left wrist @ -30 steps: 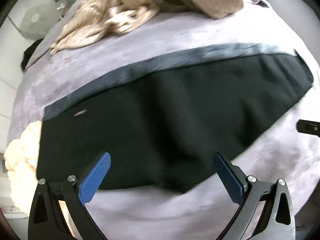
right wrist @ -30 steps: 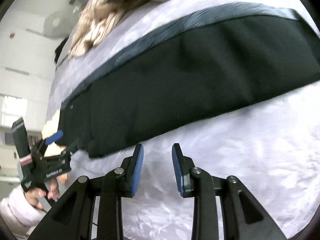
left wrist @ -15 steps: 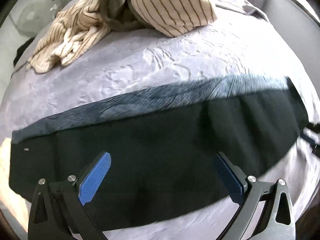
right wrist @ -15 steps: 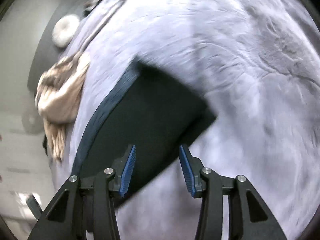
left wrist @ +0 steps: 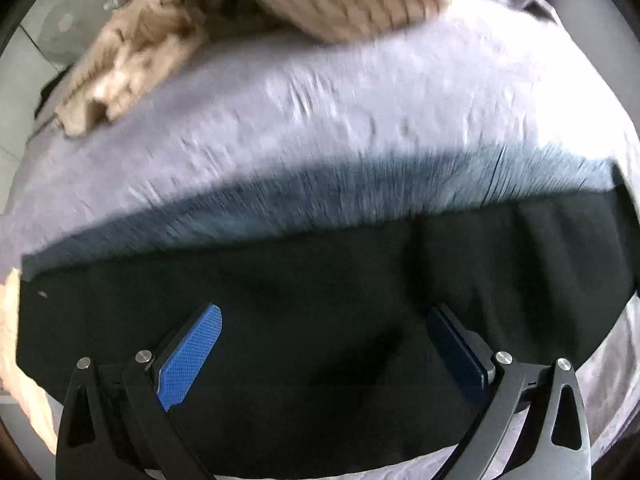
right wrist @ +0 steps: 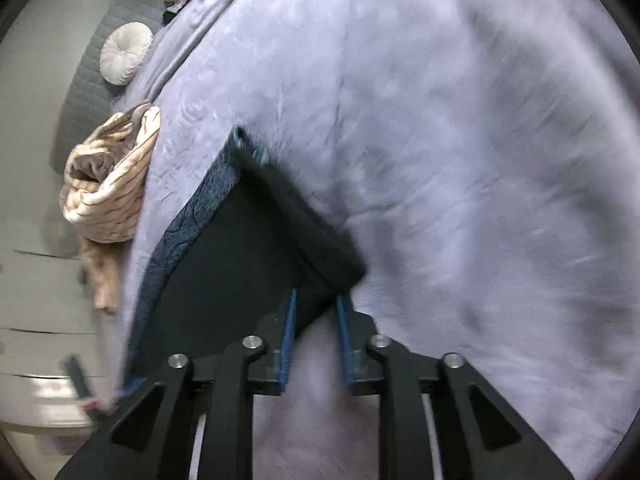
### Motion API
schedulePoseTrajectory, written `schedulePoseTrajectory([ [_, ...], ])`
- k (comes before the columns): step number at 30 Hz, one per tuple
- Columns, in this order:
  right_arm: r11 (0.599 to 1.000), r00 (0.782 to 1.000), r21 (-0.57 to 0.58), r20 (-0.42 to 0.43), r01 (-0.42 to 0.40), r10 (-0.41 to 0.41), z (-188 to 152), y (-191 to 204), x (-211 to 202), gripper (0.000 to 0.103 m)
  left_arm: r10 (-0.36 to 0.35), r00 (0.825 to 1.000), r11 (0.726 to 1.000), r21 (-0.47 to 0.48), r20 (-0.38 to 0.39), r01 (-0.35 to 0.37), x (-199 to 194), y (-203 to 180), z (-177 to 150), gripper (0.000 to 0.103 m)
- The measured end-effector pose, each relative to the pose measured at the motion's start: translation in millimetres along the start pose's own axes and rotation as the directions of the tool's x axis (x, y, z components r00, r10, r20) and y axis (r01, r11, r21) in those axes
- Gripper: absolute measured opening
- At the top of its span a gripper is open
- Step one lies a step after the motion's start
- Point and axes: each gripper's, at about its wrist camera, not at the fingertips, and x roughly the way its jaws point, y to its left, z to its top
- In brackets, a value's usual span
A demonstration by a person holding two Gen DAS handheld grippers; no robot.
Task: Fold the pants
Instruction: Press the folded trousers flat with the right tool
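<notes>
Dark soft-fabric pants (left wrist: 320,300) lie as one long flat band across the lilac bedspread (left wrist: 360,120), further folds pending: left gripper (left wrist: 324,352) hangs wide apart above them, right gripper (right wrist: 316,320) closing on their end corner near the bedspread's near edge.

Left hand-held gripper (left wrist: 324,350), right hand-held gripper (right wrist: 316,320), black frames, blue textured pads, silver screws

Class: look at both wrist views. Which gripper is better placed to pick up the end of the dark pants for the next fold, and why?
Right. The right gripper is closing its fingers around the corner of the dark fabric pants; the left gripper hovers wide open over their middle.
</notes>
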Motion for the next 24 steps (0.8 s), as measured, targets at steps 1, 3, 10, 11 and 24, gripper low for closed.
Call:
schedulePoseTrajectory([
  [1, 0.999, 0.999, -0.039, 0.044, 0.034, -0.032, -1.3, 7.1, -11.4, 0.025, -0.008, 0.999, 1.0, 0.0, 0.031, 0.008, -6.9, 2.0, 5.6, 0.103],
  [3, 0.989, 0.995, -0.144, 0.101, 0.034, -0.02, -4.5, 29.9, -25.7, 0.025, -0.009, 0.998, 1.0, -0.003, 0.062, 0.009, -8.8, 2.4, 17.6, 0.103],
  [10, 0.925, 0.998, -0.375, -0.014, 0.055, -0.065, 9.1, 90.0, 54.4, 0.029, 0.049, 0.998, 0.995, -0.09, 0.03, -0.046, 45.2, 4.8, 49.9, 0.103],
  [11, 0.921, 0.997, -0.383, -0.022, 0.063, -0.077, 12.3, 88.6, 64.3, 0.029, 0.046, 0.998, 0.994, -0.1, 0.033, -0.043, 47.9, 7.2, 51.4, 0.103],
  [24, 0.986, 0.998, -0.163, -0.045, -0.041, 0.034, 8.7, 43.8, 9.3, 0.048, -0.002, 1.0, 1.0, -0.01, 0.03, 0.002, -9.8, -4.4, 26.3, 0.103],
])
